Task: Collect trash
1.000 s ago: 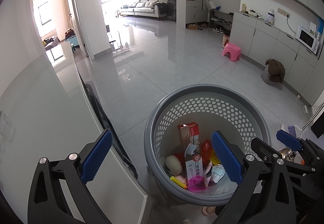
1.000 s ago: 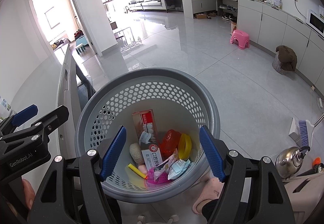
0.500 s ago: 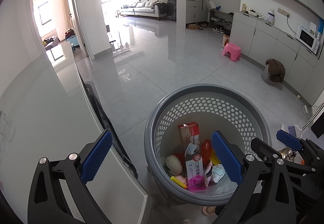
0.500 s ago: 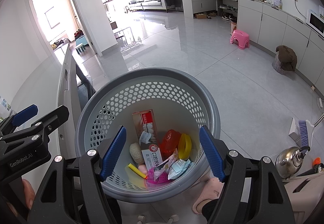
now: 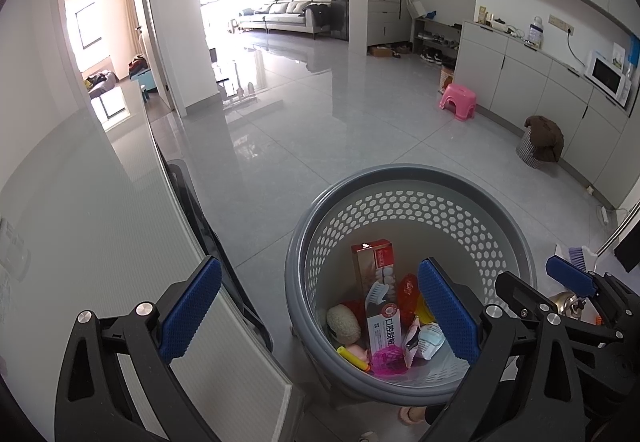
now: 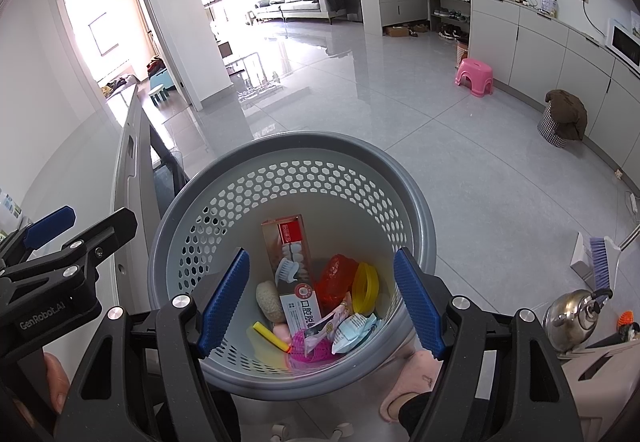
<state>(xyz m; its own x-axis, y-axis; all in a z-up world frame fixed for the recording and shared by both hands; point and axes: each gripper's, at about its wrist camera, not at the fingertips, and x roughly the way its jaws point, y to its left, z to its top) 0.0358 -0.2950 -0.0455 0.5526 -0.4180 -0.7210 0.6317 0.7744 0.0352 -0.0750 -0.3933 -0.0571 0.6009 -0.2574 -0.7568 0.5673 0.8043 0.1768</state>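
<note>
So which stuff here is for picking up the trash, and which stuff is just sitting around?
For the trash job:
- grey basket
- toothpaste box, yellow ring, crumpled wrappers and other bits inside it
- left gripper and right gripper, both open and empty

Just sitting around:
- pink stool
- kettle
- brush
- microwave
- sofa
</note>
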